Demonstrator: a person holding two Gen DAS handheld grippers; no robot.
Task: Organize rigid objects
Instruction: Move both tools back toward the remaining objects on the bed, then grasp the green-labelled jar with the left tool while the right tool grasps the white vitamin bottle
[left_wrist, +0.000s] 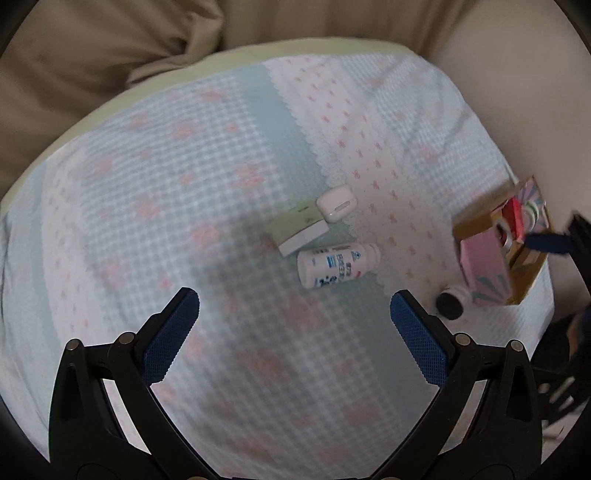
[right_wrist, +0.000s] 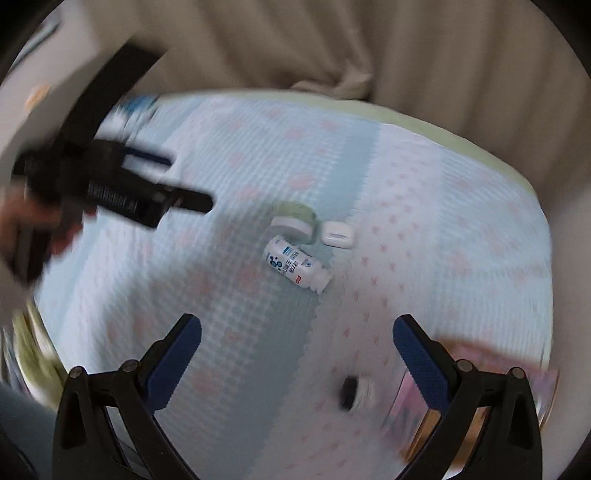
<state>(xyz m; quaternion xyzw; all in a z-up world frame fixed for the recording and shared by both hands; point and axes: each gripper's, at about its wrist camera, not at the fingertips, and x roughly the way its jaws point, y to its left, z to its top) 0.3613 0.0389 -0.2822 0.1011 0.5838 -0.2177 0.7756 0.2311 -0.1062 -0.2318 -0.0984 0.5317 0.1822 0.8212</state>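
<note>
A white bottle with blue print (left_wrist: 338, 269) lies on its side on the checked bedspread (left_wrist: 166, 184), next to a pale green box (left_wrist: 301, 230) and a white earbud case (left_wrist: 336, 202). A small black-capped jar (left_wrist: 452, 301) lies beside an open pink patterned box (left_wrist: 498, 251) at the right. My left gripper (left_wrist: 295, 314) is open and empty, hovering short of the bottle. My right gripper (right_wrist: 297, 338) is open and empty above the bedspread (right_wrist: 461, 240); the bottle (right_wrist: 295, 267), green box (right_wrist: 293, 218), earbud case (right_wrist: 337, 233), jar (right_wrist: 354, 393) and pink box (right_wrist: 476, 391) show there too.
The bed ends in a pale green edge (left_wrist: 258, 50) with beige drapery (left_wrist: 92, 55) behind. The left gripper and the hand holding it show blurred at the left of the right wrist view (right_wrist: 110, 184). The right gripper's finger shows over the pink box in the left wrist view (left_wrist: 546, 243).
</note>
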